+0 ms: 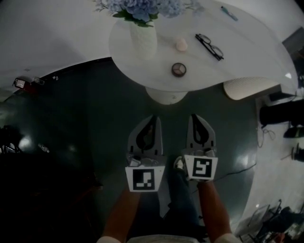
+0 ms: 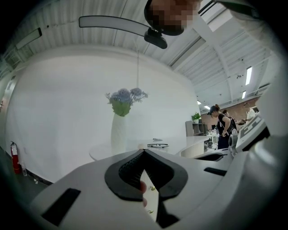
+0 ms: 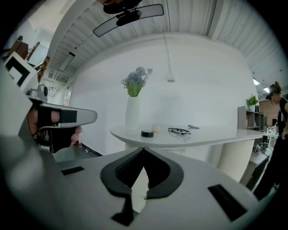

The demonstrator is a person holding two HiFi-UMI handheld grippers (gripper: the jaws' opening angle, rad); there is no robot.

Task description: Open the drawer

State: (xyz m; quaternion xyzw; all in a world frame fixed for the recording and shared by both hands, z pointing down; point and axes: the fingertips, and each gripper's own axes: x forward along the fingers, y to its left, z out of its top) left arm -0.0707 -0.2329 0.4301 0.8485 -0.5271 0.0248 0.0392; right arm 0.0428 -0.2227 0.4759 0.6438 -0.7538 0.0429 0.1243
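No drawer shows in any view. Both grippers are held low over the dark floor, in front of a round white table (image 1: 247, 57). The left gripper (image 1: 153, 116) and the right gripper (image 1: 194, 115) sit side by side, pointing at the table's pedestal (image 1: 166, 96). In the left gripper view the left gripper (image 2: 144, 151) has its jaws meeting at the tips, with nothing between them. The right gripper (image 3: 144, 148) is likewise shut and empty. The left gripper's body, with fingers of the hand on it, shows at the left edge of the right gripper view.
On the table stand a white vase (image 1: 143, 40) of blue flowers, a small round tin (image 1: 179, 70), a pale ball (image 1: 181, 45), black glasses (image 1: 209, 46) and a pen (image 1: 229, 13). A ribbed white counter (image 1: 247, 88) lies right. A cable (image 1: 237, 171) crosses the floor. People (image 2: 222, 130) stand far right.
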